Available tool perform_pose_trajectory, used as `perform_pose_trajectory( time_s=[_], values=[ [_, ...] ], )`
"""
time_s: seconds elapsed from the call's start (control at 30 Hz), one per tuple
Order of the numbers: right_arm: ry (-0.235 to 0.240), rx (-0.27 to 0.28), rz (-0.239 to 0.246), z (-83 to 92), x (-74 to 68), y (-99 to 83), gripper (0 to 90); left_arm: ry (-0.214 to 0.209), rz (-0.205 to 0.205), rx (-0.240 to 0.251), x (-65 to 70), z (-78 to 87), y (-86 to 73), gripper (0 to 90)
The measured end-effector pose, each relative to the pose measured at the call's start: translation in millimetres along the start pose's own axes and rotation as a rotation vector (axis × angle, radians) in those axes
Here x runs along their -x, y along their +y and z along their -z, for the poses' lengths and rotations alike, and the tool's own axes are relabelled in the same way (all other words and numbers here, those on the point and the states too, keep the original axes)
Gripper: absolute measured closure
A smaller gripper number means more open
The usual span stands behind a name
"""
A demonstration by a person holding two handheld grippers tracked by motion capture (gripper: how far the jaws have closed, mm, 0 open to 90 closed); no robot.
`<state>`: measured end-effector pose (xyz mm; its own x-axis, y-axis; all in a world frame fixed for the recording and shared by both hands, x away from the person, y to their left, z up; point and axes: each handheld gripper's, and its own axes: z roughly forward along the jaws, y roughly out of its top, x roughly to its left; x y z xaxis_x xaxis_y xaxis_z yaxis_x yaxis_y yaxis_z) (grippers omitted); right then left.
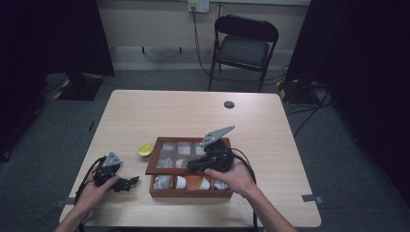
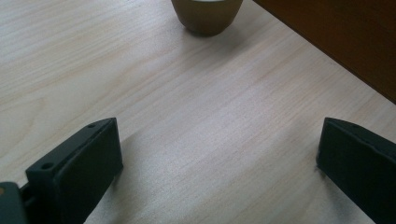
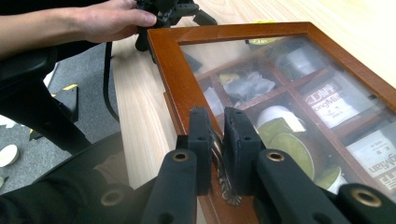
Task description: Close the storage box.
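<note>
Here right tongs (image 3: pixel 217 140) clamp the box lid's (image 3: pixel 261 60) latch (image 3: pixel 223 179) (lid tilted).

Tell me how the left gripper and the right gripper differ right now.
The left gripper has its jaws wide apart over bare table; the right gripper has its jaws shut on the metal latch of the box lid. Both are black and hand-held.

Left gripper (image 1: pixel 126 183) was held low by the left hand (image 1: pixel 94 190), jaws spread wide with nothing between them. Right gripper (image 3: pixel 217 144), in the right hand (image 1: pixel 232 175), had its jaws closed on a thin metal piece.
</note>
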<state>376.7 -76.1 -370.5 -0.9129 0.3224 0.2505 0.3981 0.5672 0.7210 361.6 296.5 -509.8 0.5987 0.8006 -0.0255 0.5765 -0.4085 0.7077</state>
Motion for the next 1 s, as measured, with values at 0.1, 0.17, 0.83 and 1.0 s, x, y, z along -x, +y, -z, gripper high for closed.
perform_pose_trajectory(
  time_s=[0.1,0.17,0.83,1.0],
  values=[
    [0.009,-0.002,-0.003,-1.5,0.6,-2.7,81.5,0.0,0.002,0.002,0.1,-0.1,0.0,0.0],
    [0.011,-0.005,-0.001,-2.7,0.4,-3.9,81.5,0.0,0.0,0.0,0.0,0.0,0.0,0.0],
    [0.045,-0.064,-0.006,-19.1,2.2,-18.9,81.6,0.013,0.018,0.002,-5.0,-1.0,0.9,0.0],
    [0.032,-0.107,-0.001,-28.5,0.1,-25.4,81.6,0.013,0.017,0.002,-5.1,-1.0,0.8,0.0]
  ],
)
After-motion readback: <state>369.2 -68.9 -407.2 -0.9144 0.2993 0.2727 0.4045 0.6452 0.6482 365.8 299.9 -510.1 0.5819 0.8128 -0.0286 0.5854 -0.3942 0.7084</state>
